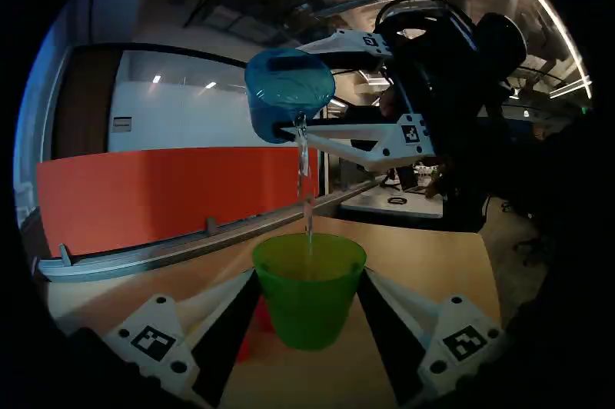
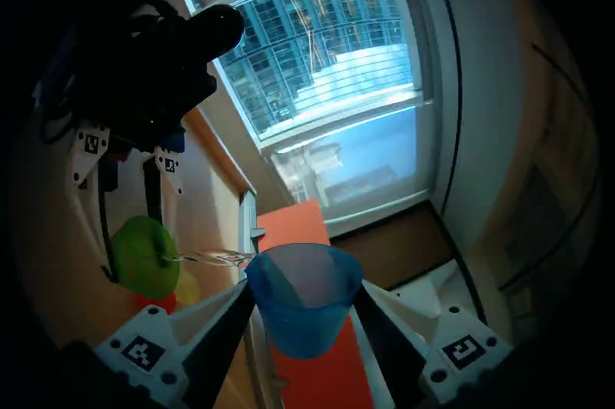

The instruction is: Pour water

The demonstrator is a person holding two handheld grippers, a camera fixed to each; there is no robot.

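Pouring step, midway by the look of it. The right gripper (image 2: 304,295) is closed on the blue cup (image 2: 304,305), with both fingers pressing its sides. The left gripper (image 1: 310,284) clamps the green cup (image 1: 310,309) the same way. The green cup is upright over the wooden table (image 1: 430,255); can't tell if its base touches the table. The blue cup sits above it and apart, tipped far over.

A thin water stream (image 1: 304,167) leaves the blue cup's rim and lands inside the green cup's mouth, near the middle. The fill level isn't readable.

To do it well, probably hold the tilt steady so the stream stays thin, and keep the rim lined up over the centre of the green cup. The green cup should stay level and not shift. Tilt should ease back before the water nears the brim. Too steep a tilt risks splashing on the table.

In the left gripper view the right gripper reaches in from the right, rolled sideways with one finger above the other. The left gripper is level, fingers pointing forward.
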